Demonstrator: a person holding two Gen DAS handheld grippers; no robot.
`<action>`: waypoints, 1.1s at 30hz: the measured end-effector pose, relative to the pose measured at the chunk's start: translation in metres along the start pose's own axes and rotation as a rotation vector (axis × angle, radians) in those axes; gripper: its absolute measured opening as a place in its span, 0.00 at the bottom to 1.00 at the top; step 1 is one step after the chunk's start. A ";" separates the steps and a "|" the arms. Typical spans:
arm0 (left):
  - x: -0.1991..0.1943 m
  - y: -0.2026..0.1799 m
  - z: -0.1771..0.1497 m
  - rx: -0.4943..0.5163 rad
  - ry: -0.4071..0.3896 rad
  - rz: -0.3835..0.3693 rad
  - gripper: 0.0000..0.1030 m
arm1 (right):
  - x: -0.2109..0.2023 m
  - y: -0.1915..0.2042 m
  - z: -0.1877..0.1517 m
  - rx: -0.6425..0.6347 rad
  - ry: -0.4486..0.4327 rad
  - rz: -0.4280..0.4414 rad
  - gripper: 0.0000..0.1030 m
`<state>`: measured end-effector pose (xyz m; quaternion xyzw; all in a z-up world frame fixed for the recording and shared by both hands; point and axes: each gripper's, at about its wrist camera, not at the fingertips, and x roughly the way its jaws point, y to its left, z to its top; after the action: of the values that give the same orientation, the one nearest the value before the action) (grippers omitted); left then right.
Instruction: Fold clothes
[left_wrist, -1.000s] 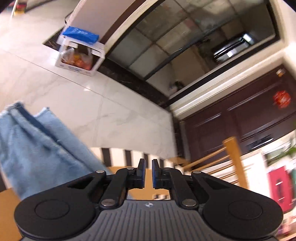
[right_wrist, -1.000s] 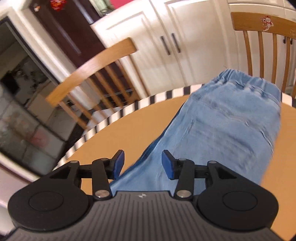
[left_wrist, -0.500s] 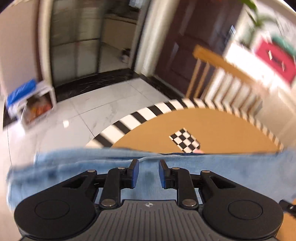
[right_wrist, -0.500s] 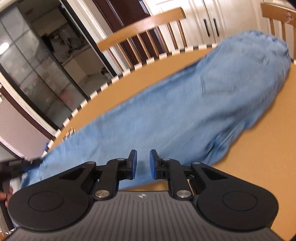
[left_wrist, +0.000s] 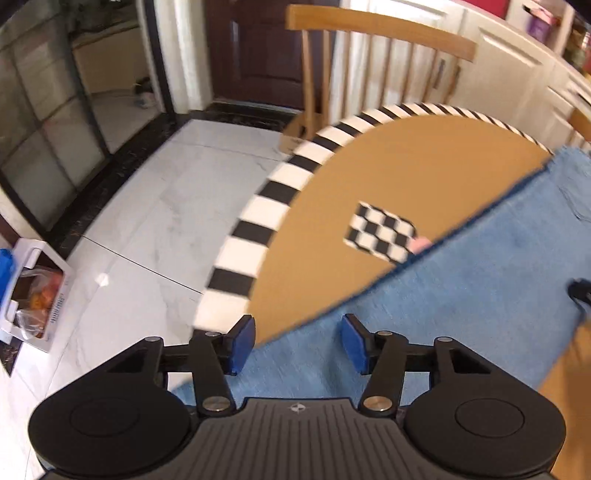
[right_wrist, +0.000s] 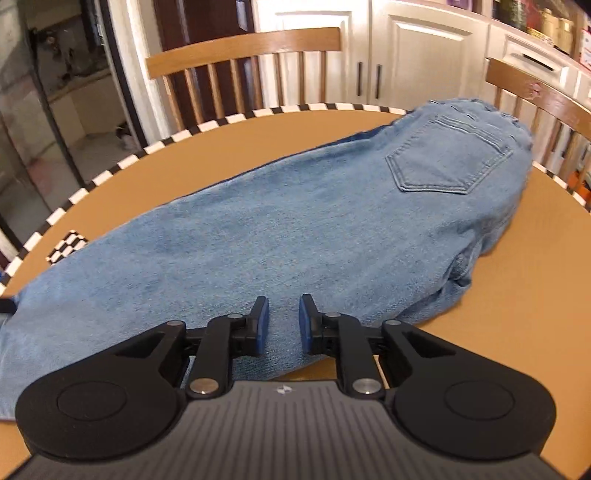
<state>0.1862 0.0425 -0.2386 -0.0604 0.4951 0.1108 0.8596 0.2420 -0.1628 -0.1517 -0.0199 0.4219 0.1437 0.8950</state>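
Note:
Light blue jeans lie folded lengthwise across the round wooden table, back pocket and waistband at the far right. My right gripper hovers over the near edge of the jeans' middle, jaws a little apart, holding nothing. In the left wrist view the jeans' leg runs from lower left to upper right. My left gripper is wide open above the leg end, at the table's edge, empty. The right gripper's tip shows at the right edge of that view.
The table has a black-and-white striped rim and a checkered marker beside the jeans. Wooden chairs stand around the far side, with white cabinets behind. A white box sits on the tiled floor.
The left gripper swung over the table and opened wide, letting go of the leg. The jeans now lie flat. The right gripper narrowed, then opened slightly above the cloth.

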 end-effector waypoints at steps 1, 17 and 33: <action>0.000 -0.002 -0.005 0.027 0.007 -0.009 0.53 | -0.001 0.001 0.001 -0.004 0.013 -0.013 0.17; 0.009 -0.104 -0.002 0.454 -0.068 -0.409 0.24 | -0.080 -0.018 -0.070 -0.010 -0.330 -0.380 0.34; 0.104 -0.191 0.048 0.536 0.131 -0.507 0.15 | 0.016 -0.043 -0.024 -0.239 -0.178 -0.407 0.42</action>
<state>0.3246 -0.1185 -0.3055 0.0389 0.5300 -0.2432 0.8115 0.2448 -0.2038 -0.1829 -0.1972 0.3089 0.0103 0.9304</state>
